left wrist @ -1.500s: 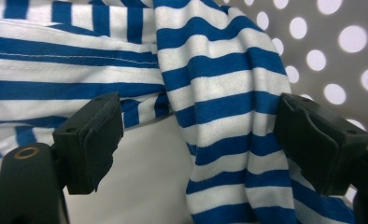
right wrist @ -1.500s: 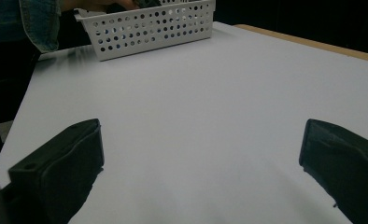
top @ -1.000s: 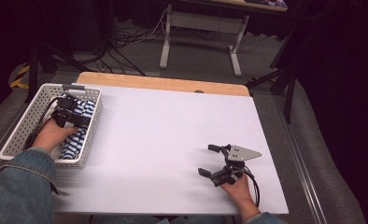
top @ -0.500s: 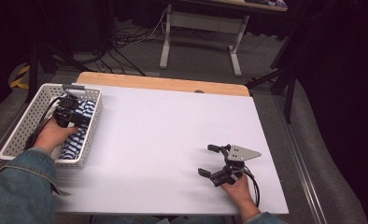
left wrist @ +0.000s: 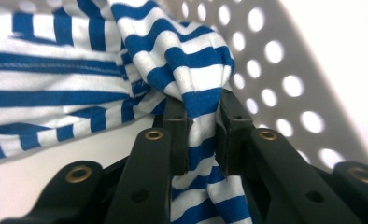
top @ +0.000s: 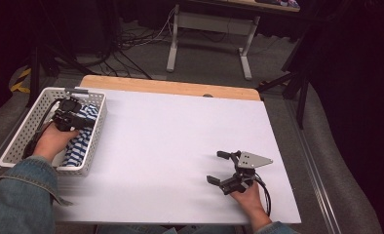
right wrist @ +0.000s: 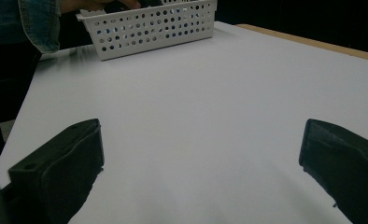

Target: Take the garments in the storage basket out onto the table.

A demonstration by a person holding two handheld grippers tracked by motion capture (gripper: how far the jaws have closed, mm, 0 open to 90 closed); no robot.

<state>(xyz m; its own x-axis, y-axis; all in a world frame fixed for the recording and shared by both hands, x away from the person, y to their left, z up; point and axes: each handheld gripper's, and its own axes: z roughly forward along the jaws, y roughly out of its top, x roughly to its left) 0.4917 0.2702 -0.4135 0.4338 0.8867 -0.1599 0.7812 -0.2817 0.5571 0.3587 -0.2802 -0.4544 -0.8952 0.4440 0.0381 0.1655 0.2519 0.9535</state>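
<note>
Left gripper sits inside the white perforated basket at the table's left edge, its jaws having just closed on a bunched fold of blue-and-white striped cloth. Basket walls hem it closely. Right gripper rests with jaws spread wide and empty on the smooth white tabletop, broad bare surface around it. Soft knit stripes and round wall holes read clearly in the left gripper view.

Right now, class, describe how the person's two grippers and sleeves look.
Both grippers are black with two blocky jaws. The left gripper has brass-coloured rivets on its arms. The right gripper carries a grey three-cornered plate and trails a black cable. Both sleeves, like the left sleeve, are blue denim.
</note>
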